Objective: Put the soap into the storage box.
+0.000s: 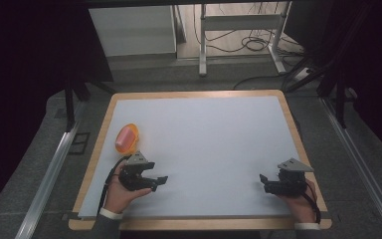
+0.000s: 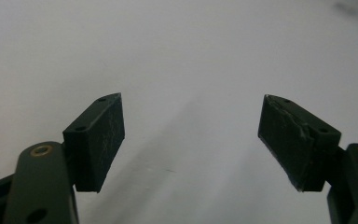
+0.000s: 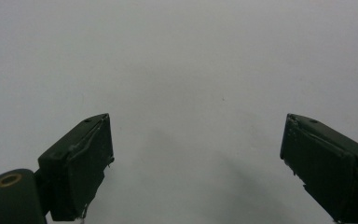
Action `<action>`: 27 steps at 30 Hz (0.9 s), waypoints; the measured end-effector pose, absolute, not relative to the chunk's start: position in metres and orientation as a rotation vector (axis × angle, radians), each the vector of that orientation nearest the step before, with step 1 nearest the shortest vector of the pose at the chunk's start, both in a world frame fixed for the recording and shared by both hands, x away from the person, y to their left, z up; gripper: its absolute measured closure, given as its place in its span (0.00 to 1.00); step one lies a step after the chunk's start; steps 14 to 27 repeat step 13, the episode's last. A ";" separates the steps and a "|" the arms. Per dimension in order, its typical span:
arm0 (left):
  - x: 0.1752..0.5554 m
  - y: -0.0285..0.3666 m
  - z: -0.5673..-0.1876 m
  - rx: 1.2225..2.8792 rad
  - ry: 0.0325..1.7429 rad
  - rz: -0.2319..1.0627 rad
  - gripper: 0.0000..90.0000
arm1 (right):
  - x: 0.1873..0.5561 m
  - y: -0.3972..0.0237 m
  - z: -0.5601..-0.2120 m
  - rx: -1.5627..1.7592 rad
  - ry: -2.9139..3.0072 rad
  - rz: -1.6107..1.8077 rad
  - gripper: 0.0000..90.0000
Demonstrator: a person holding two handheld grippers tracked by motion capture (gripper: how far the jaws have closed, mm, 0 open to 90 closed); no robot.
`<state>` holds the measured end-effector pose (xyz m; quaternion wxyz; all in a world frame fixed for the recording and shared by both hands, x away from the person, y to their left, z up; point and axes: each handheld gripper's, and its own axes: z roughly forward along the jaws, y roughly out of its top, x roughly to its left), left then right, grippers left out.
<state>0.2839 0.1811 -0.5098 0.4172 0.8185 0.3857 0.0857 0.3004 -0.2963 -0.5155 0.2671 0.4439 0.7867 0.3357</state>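
Observation:
An orange dish [image 1: 132, 132] holding a pink object [image 1: 124, 140] sits near the left edge of the white mat [image 1: 204, 134]. Just in front of it, a hand holds my left gripper [image 1: 160, 182] low over the mat, pointing right. In the left gripper view the left gripper [image 2: 191, 121] is open with bare mat between its jaws. At the front right, my right gripper [image 1: 263, 182] rests in the other hand and points left. The right gripper view shows the right gripper [image 3: 196, 135] open too, with nothing between the pads.
The mat lies on a wooden-edged table [image 1: 194, 94]. Metal rails [image 1: 49, 172] run along both sides. Behind the table stand a white cabinet [image 1: 132, 30], a metal frame [image 1: 238, 22] and loose cables [image 1: 256, 44] on the floor.

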 end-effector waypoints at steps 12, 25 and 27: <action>0.277 0.186 -0.513 2.042 0.986 0.222 0.24 | 0.301 -0.295 -0.512 1.180 2.114 0.918 0.10; 0.277 0.187 -0.512 2.034 0.983 0.220 0.24 | 0.300 -0.296 -0.511 1.179 2.108 0.921 0.10; 0.277 0.187 -0.512 2.034 0.983 0.220 0.24 | 0.300 -0.296 -0.511 1.179 2.108 0.921 0.10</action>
